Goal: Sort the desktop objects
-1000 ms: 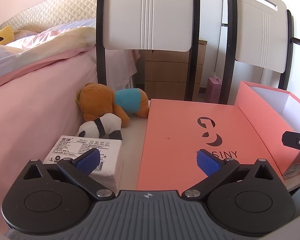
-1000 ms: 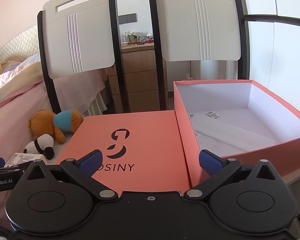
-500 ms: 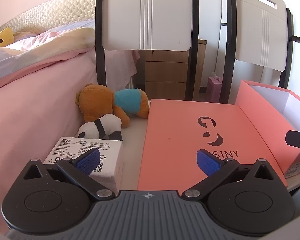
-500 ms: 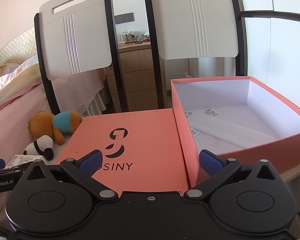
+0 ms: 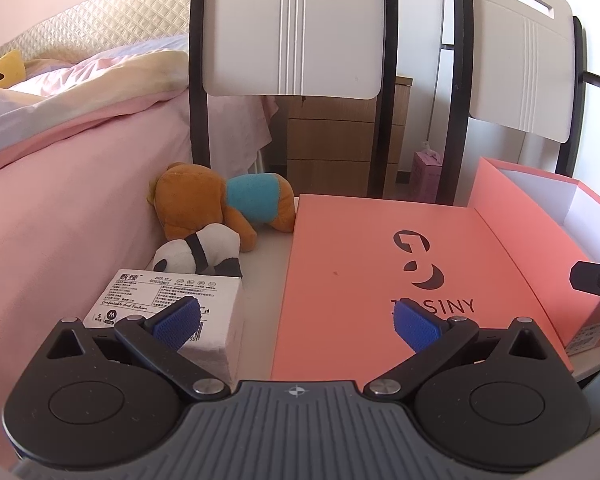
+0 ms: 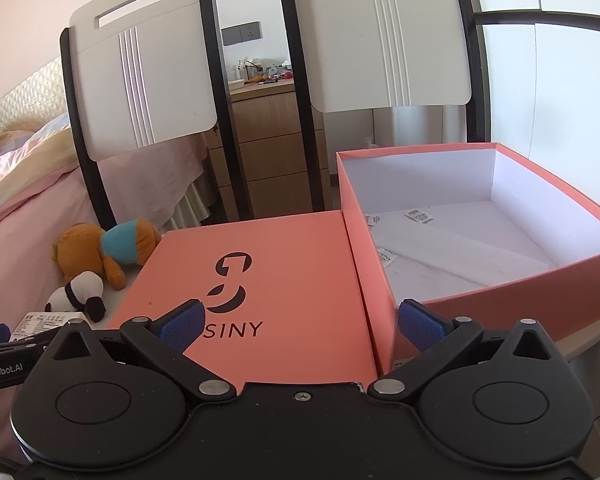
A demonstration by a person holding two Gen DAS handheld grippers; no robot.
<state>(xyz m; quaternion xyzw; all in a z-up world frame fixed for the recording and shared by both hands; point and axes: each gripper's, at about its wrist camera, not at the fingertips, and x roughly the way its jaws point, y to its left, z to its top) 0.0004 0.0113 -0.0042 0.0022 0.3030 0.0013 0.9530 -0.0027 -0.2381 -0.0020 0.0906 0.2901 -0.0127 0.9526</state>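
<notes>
- My left gripper [image 5: 296, 322] hangs over the near edge of the table [image 5: 266, 280], jaws spread wide and holding nothing; its left pad overlaps the white carton [image 5: 168, 300].
- My right gripper [image 6: 300, 326] is likewise wide open and empty, straddling the seam between the coral lid [image 6: 268, 280] and the open coral box [image 6: 480, 240].
- The brown bear [image 5: 220, 204] and panda toy [image 5: 198, 254] lie touching, left of the lid, beside the pink bed [image 5: 60, 184].
</notes>
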